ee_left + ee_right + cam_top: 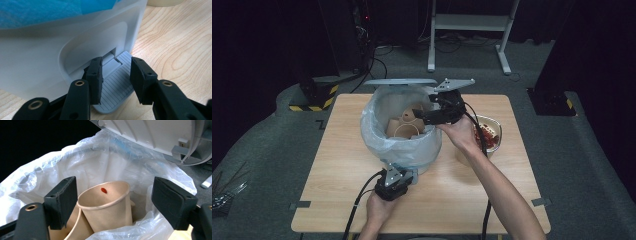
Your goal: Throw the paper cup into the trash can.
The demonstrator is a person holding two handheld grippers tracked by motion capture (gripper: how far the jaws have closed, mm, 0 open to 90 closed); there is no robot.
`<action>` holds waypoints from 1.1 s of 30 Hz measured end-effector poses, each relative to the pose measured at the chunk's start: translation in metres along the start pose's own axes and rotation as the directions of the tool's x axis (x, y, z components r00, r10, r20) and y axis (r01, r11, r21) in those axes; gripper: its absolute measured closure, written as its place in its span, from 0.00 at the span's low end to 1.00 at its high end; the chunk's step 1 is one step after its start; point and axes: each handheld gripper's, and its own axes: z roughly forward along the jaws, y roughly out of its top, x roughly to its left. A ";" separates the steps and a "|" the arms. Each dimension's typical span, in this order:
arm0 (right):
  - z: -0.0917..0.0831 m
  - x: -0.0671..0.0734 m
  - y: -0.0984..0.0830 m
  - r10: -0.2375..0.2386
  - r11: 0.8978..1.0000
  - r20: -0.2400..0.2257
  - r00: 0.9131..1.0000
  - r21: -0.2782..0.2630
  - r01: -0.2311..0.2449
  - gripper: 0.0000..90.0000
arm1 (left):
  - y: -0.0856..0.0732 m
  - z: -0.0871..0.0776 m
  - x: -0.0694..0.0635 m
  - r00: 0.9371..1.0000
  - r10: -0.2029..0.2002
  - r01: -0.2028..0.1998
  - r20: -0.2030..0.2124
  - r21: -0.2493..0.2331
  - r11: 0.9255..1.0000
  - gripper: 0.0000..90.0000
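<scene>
Overhead, the left tool (394, 181) pressed the grey ribbed pedal (408, 176) of the white lidded plastic bin (402, 132) on the table (472, 195); the right tool (426, 116) hung over the rim, forearm angled forward.

Left gripper view: the jaws stood partly closed, straddling the pedal (117, 85). Steady downward pressure would keep the lid (155, 135) raised.

Right gripper view: the jaws stood apart, gripping nothing. The beige paper cup (107, 205) lay inside the liner (100, 162); withdrawal should go straight up.
</scene>
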 end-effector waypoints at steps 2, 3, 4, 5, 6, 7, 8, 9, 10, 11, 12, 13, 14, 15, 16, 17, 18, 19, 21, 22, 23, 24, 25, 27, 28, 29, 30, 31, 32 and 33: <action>-0.003 0.000 -0.002 0.005 1.000 -0.007 1.000 -0.014 -0.005 0.27 | 0.000 0.000 0.000 1.000 0.000 0.000 0.000 0.000 1.000 0.69; -0.003 0.000 -0.003 0.006 1.000 -0.008 1.000 -0.018 -0.007 0.28 | 0.000 0.000 0.000 1.000 0.000 0.000 0.000 0.000 1.000 0.69; -0.005 -0.001 -0.005 0.008 1.000 -0.009 1.000 -0.024 -0.009 0.30 | 0.000 0.000 0.000 1.000 0.000 0.000 0.000 0.000 1.000 0.69; -0.008 -0.001 -0.007 0.005 1.000 -0.012 1.000 -0.030 -0.005 0.34 | 0.000 0.000 0.000 1.000 -0.001 0.001 0.000 0.000 1.000 0.69; -0.009 -0.001 -0.008 -0.001 0.999 -0.014 1.000 -0.037 0.000 0.37 | 0.000 0.000 0.000 1.000 -0.001 0.001 0.001 -0.001 1.000 0.69; -0.011 0.000 -0.010 -0.007 0.999 -0.012 1.000 -0.042 0.007 0.38 | 0.000 0.000 0.000 1.000 -0.001 0.001 0.000 0.000 1.000 0.69; -0.014 0.000 -0.011 -0.013 0.999 -0.005 1.000 -0.048 0.013 0.40 | 0.000 0.000 0.000 1.000 0.000 0.000 0.001 0.000 1.000 0.69; -0.017 0.001 -0.013 -0.013 0.998 0.002 1.000 -0.055 0.013 0.41 | 0.000 0.000 0.000 1.000 -0.001 0.001 0.000 -0.001 1.000 0.69; -0.021 0.001 -0.014 -0.010 0.998 0.002 1.000 -0.066 0.010 0.42 | 0.000 0.000 0.000 1.000 -0.001 0.001 0.000 0.000 1.000 0.69; -0.024 0.000 -0.015 -0.005 0.997 0.001 1.000 -0.077 0.005 0.43 | 0.000 0.000 0.000 1.000 -0.001 0.001 0.001 0.000 1.000 0.69; -0.027 -0.001 -0.016 0.000 0.997 0.002 1.000 -0.083 0.001 0.43 | 0.000 0.000 0.000 1.000 0.000 0.000 0.000 0.000 1.000 0.69; -0.030 -0.002 -0.018 0.003 0.996 0.005 1.000 -0.084 -0.003 0.44 | 0.000 0.000 0.000 1.000 -0.001 0.001 0.000 0.000 1.000 0.69; -0.032 -0.003 -0.020 0.006 0.996 0.007 1.000 -0.087 -0.005 0.44 | 0.000 0.000 0.000 1.000 -0.001 0.001 0.000 0.000 1.000 0.69; -0.034 -0.004 -0.021 0.012 0.996 0.008 1.000 -0.090 -0.011 0.44 | 0.000 0.000 0.000 1.000 0.000 0.000 0.000 0.000 1.000 0.69; -0.036 -0.005 -0.023 0.014 0.996 0.008 1.000 -0.093 -0.013 0.44 | 0.000 0.000 0.000 1.000 -0.006 0.006 0.002 -0.004 1.000 0.69; -0.039 -0.006 -0.026 0.020 0.995 0.010 1.000 -0.095 -0.019 0.44 | 0.000 0.000 0.000 1.000 -0.005 0.005 0.002 -0.004 1.000 0.69; -0.041 -0.007 -0.028 0.022 0.995 0.014 1.000 -0.099 -0.020 0.44 | 0.000 0.000 0.000 1.000 -0.001 0.001 0.001 0.000 1.000 0.69; -0.043 -0.007 -0.030 0.027 0.995 0.016 1.000 -0.101 -0.025 0.44 | 0.000 0.000 0.000 1.000 -0.005 0.005 0.001 -0.004 1.000 0.69; -0.047 -0.010 -0.035 0.036 0.994 0.021 0.999 -0.103 -0.034 0.44 | 0.000 0.000 0.000 1.000 -0.006 0.006 0.002 -0.004 1.000 0.69; -0.049 -0.011 -0.038 0.043 0.994 0.025 0.999 -0.105 -0.040 0.44 | 0.000 0.000 0.000 1.000 -0.006 0.006 0.002 -0.003 1.000 0.69; -0.050 -0.012 -0.040 0.050 0.993 0.027 0.998 -0.108 -0.047 0.43 | 0.000 0.000 0.000 1.000 -0.006 0.006 0.003 -0.003 1.000 0.69; -0.051 -0.014 -0.042 0.057 0.992 0.030 0.998 -0.110 -0.054 0.43 | 0.000 0.000 0.000 1.000 -0.006 0.006 0.003 -0.003 1.000 0.69; -0.053 -0.015 -0.044 0.063 0.992 0.032 0.997 -0.109 -0.060 0.43 | 0.000 0.000 0.000 1.000 -0.006 0.006 0.004 -0.003 1.000 0.69; -0.056 -0.018 -0.049 0.070 0.991 0.038 0.997 -0.114 -0.065 0.43 | 0.000 0.000 0.000 1.000 -0.006 0.006 0.003 -0.003 1.000 0.69; -0.057 -0.018 -0.051 0.076 0.991 0.037 0.996 -0.116 -0.071 0.43 | 0.000 0.000 0.000 1.000 -0.005 0.005 0.003 -0.003 1.000 0.69; -0.058 -0.020 -0.053 0.078 0.990 0.040 0.996 -0.118 -0.073 0.43 | 0.000 0.000 0.000 1.000 -0.005 0.005 0.003 -0.003 1.000 0.69; -0.059 -0.020 -0.055 0.080 0.990 0.044 0.996 -0.120 -0.074 0.43 | 0.000 0.000 0.000 1.000 -0.005 0.005 0.002 -0.003 1.000 0.69; -0.061 -0.021 -0.057 0.085 0.989 0.047 0.995 -0.122 -0.079 0.43 | 0.000 0.000 0.000 1.000 -0.005 0.005 0.002 -0.003 1.000 0.69; -0.062 -0.022 -0.059 0.094 0.988 0.046 0.994 -0.129 -0.088 0.42 | 0.000 0.000 0.000 1.000 -0.005 0.005 0.003 -0.003 1.000 0.69; -0.063 -0.022 -0.061 0.104 0.986 0.045 0.994 -0.134 -0.097 0.42 | 0.000 0.000 0.000 1.000 -0.005 0.005 0.004 -0.003 1.000 0.69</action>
